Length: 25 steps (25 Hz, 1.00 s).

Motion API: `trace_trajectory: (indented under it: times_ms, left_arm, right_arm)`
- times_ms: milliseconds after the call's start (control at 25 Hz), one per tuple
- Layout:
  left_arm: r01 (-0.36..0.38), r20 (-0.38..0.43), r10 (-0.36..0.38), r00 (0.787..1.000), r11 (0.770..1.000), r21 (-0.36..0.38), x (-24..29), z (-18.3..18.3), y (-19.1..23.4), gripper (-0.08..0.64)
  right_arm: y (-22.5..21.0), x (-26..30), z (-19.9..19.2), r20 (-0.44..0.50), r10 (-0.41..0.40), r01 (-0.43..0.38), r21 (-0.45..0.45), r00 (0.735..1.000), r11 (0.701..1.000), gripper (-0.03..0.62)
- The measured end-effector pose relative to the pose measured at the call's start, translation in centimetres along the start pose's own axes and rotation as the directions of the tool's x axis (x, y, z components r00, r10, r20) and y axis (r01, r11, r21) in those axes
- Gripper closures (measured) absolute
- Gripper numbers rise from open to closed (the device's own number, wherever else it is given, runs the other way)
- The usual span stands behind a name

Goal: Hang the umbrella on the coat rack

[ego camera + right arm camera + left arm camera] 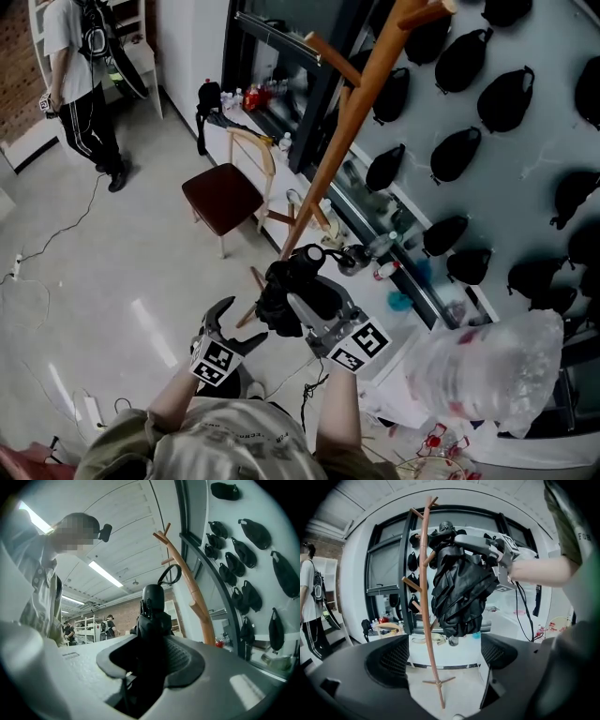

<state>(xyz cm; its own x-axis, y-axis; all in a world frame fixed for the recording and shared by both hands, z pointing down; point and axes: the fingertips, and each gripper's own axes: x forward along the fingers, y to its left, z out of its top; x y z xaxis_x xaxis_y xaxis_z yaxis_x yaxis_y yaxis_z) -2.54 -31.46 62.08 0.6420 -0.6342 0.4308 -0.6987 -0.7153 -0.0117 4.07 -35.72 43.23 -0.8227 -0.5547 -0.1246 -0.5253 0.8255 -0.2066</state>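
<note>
In the head view, one black folded umbrella (281, 298), its fabric loosely bunched, is seen clamped in the right gripper (314, 305) and held in the air close before the slanting wooden pole of the single coat rack (349, 117). It is hung on no peg. Two bare forearms are stretched forward from the bottom edge, and the left gripper (239, 323) is held just beside the bundle with its jaws spread and nothing in them. One chair (225, 195) and one standing person (82, 70) are seen further off. In the left gripper view, the crumpled canopy is shown hanging downward from the right gripper, next to the rack's pegs; contact with them cannot be judged. The left jaws are seen wide apart and empty, aimed somewhat down at the rack's foot. In the right gripper view, the jaws are closed on the umbrella's dark upper end, above which one strap loop (169, 573) is raised beside the rack.
</note>
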Motion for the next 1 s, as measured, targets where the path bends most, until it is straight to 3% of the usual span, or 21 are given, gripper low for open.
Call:
trace_trajectory:
  times_ms: [520, 1000]
  left_arm:
    - [-0.031, 0.023, 0.031, 0.999, 0.999, -0.018, -0.1, 1.4, 1.5, 0.1]
    - [-0.045, 0.112, 0.046, 0.993, 0.999, -0.014, 1.8, 4.6, 2.9, 0.101]
  right_arm:
    - [-3.2, 1.7, -2.3, -0.052, -0.01, 0.013, 0.049, 0.999, 0.999, 0.43]
    - [-5.3, 2.5, -3.0, -0.075, 0.004, -0.002, 0.031, 0.997, 1.0, 0.43]
